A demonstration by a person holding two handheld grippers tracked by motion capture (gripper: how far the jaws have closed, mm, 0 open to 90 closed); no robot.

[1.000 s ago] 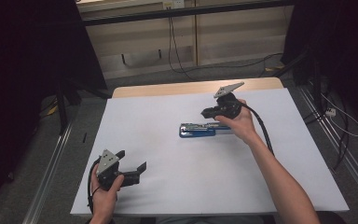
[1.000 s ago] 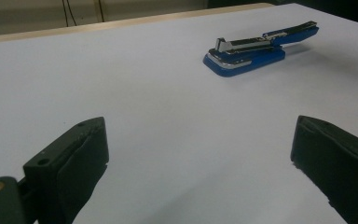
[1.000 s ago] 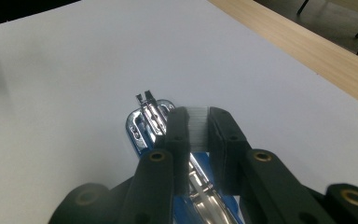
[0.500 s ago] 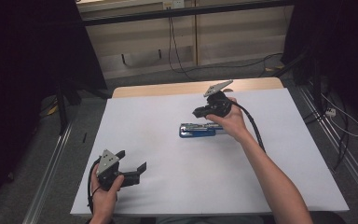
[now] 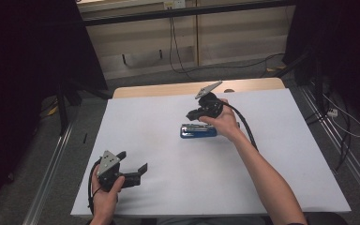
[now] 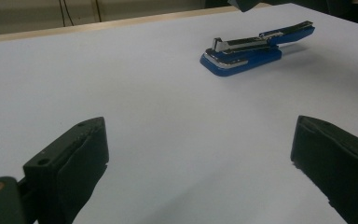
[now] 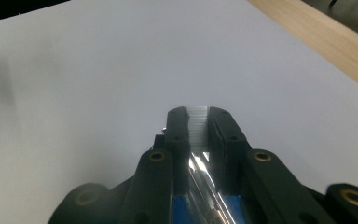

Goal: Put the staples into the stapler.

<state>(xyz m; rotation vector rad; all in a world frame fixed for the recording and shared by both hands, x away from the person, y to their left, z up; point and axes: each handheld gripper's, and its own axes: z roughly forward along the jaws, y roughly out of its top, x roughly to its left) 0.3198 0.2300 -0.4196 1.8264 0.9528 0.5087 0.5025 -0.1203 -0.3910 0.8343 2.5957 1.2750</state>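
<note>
my right gripper [image 5: 198, 114] hovers just above the blue stapler [image 5: 198, 131], jaws clamped on a strip of staples [image 7: 197, 122]. the stapler lies mid-table on the white sheet [image 5: 159, 140], magazine open.

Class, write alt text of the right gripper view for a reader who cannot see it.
The black right claw is shut on a thin silvery ridged strip above a white tabletop. Blue, shiny metal shows below it; a pale wooden edge crosses the upper right.
</note>
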